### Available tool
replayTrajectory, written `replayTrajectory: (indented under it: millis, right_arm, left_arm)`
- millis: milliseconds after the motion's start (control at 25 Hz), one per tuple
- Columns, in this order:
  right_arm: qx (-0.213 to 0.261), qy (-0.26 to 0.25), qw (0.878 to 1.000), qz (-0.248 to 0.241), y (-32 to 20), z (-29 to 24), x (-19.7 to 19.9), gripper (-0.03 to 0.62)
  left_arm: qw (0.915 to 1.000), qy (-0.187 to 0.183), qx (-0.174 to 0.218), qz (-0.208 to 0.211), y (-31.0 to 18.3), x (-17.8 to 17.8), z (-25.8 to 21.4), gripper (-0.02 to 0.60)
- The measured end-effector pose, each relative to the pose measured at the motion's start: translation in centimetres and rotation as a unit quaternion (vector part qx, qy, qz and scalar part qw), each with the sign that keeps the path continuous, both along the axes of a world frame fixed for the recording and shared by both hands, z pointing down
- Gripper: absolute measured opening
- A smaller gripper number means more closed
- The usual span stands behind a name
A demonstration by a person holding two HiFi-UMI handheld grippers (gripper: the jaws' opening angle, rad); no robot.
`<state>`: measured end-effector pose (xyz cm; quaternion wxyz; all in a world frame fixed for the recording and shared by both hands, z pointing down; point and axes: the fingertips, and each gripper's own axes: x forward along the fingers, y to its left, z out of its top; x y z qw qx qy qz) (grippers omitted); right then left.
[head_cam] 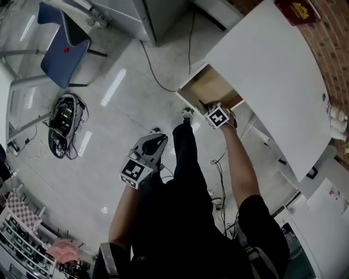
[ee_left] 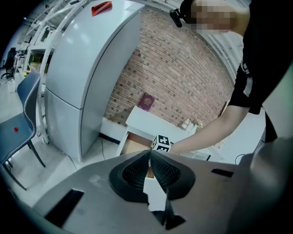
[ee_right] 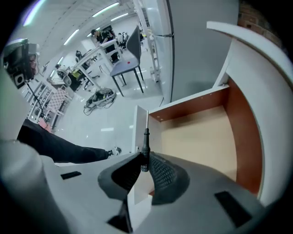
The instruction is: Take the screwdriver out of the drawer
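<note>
Right gripper view: R gripper (ee_right: 145,161) pinches 1 screwdriver (ee_right: 145,145); 1 drawer (ee_right: 201,137) open.

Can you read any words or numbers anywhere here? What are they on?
No text here can be read.
Book: gold print, too blurred to read.
Left cube, right cube: black-and-white squares only, no words.

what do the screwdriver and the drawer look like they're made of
The screwdriver has a slim matte black handle, probably plastic or rubber, and a thin bright shaft, likely steel. The drawer has a pale matte floor, reddish-brown walls and a white front panel, so probably laminated board.
</note>
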<state>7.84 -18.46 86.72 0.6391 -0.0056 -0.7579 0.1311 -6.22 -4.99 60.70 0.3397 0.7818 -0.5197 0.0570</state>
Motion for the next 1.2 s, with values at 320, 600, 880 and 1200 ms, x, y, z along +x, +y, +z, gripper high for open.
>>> replayTrajectory:
  millis: [320, 600, 880, 1200]
  right_arm:
    - [0.020, -0.015, 0.999, 0.024, 3.5, -6.2, 2.0, 0.112]
    - [0.054, -0.046, 0.995, 0.071, 8.1, -12.3, 3.4, 0.112]
    - [0.058, -0.085, 0.985, 0.142, 14.2, -16.9, 4.2, 0.112]
    - [0.085, -0.169, 0.955, 0.227, 18.5, -21.1, 2.5, 0.112]
  left_arm:
    - [0.9991, -0.014, 0.022, 0.034, 1.4, -0.6, -3.6, 0.023]
    - [0.9960, -0.012, 0.038, 0.080, 4.3, 0.1, -5.6, 0.023]
    - [0.9920, -0.007, 0.052, 0.115, 6.4, 0.5, -7.0, 0.023]
    - [0.9845, -0.027, 0.066, 0.160, 8.5, 0.1, -7.8, 0.023]
